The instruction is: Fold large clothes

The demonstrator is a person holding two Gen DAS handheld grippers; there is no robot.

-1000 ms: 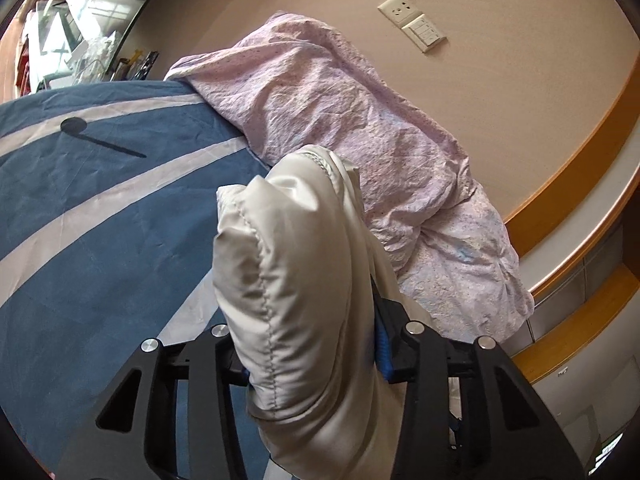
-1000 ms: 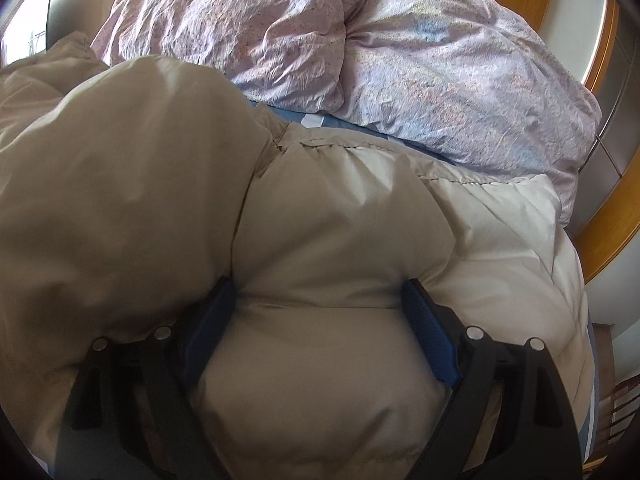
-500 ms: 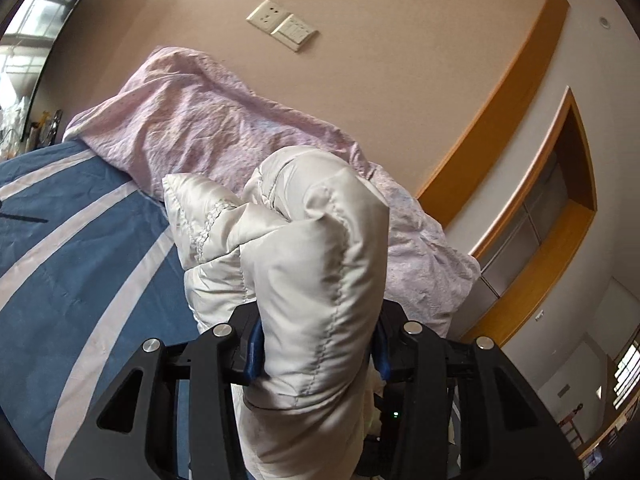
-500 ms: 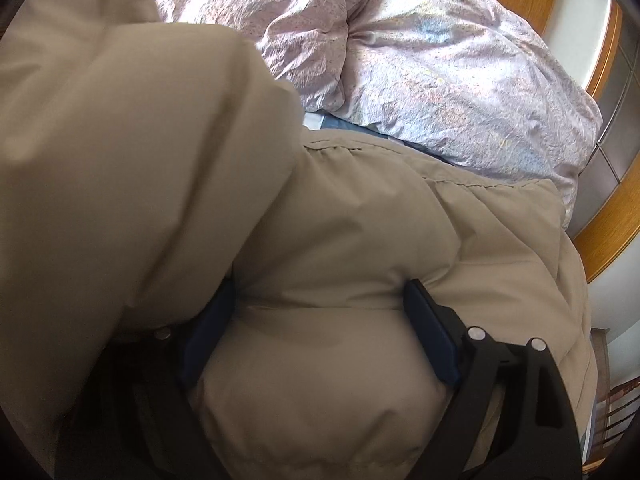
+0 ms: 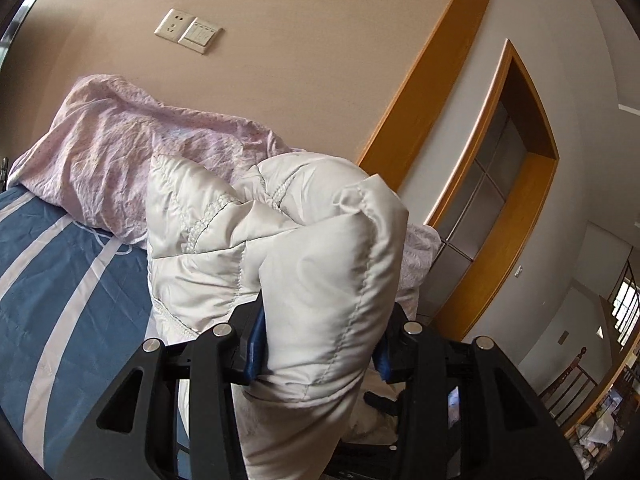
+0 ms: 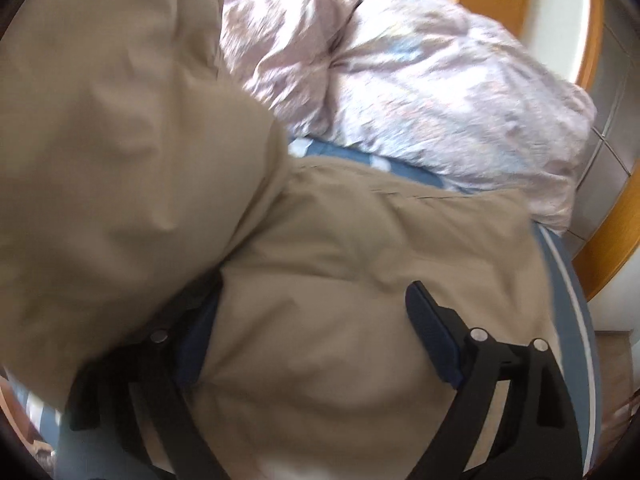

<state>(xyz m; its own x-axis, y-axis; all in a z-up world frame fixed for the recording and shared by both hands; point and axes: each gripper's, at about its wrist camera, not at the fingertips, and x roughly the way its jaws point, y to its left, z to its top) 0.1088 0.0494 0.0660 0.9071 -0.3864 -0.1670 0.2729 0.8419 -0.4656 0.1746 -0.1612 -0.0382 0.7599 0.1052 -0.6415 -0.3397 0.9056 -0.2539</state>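
A puffy beige quilted jacket lies on a blue bed sheet with pale stripes. My left gripper is shut on a thick fold of the jacket and holds it raised above the bed, tilted toward the wall. In the right wrist view the jacket fills the frame. My right gripper has its blue pads wide apart with a bulge of jacket fabric pressed between them. A raised part of the jacket covers the left half of that view.
A crumpled pink floral duvet is heaped along the head of the bed against a tan wall; it also shows in the right wrist view. A socket and switch sit on the wall. Wooden trim and a framed recess stand at the right.
My left gripper has lifted the jacket fold higher and swung up toward the wall. The raised jacket now covers more of the right wrist view; that view has shifted and is blurred.
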